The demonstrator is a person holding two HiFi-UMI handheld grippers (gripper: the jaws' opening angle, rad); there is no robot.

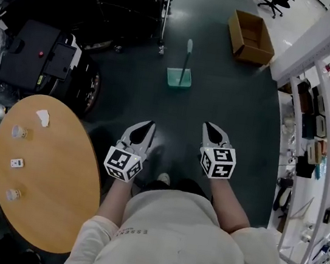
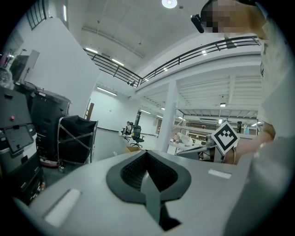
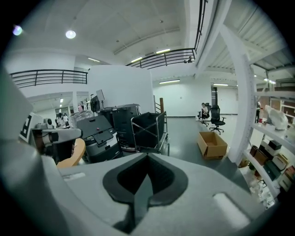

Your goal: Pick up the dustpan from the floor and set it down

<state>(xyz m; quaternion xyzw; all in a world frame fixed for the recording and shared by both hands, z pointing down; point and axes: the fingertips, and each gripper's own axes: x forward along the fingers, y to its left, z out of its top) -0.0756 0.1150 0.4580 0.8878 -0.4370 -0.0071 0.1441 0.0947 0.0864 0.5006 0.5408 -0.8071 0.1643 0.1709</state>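
Observation:
A green dustpan (image 1: 179, 77) stands on the dark floor ahead of me, its pale handle (image 1: 188, 49) upright. Both grippers are held in front of my body, well short of the dustpan and apart from it. My left gripper (image 1: 150, 123) points toward it from the lower left, jaws together, nothing in them (image 2: 147, 154). My right gripper (image 1: 207, 126) points toward it from the lower right, also shut and empty (image 3: 147, 156). The gripper views do not show the dustpan; the grippers' own bodies fill their lower halves.
A round wooden table (image 1: 50, 203) with a few small items is at my left. Black carts (image 1: 132, 0) and a dark machine (image 1: 41, 54) stand at the back left. An open cardboard box (image 1: 251, 36) lies beyond the dustpan. Stocked shelving (image 1: 322, 152) lines the right.

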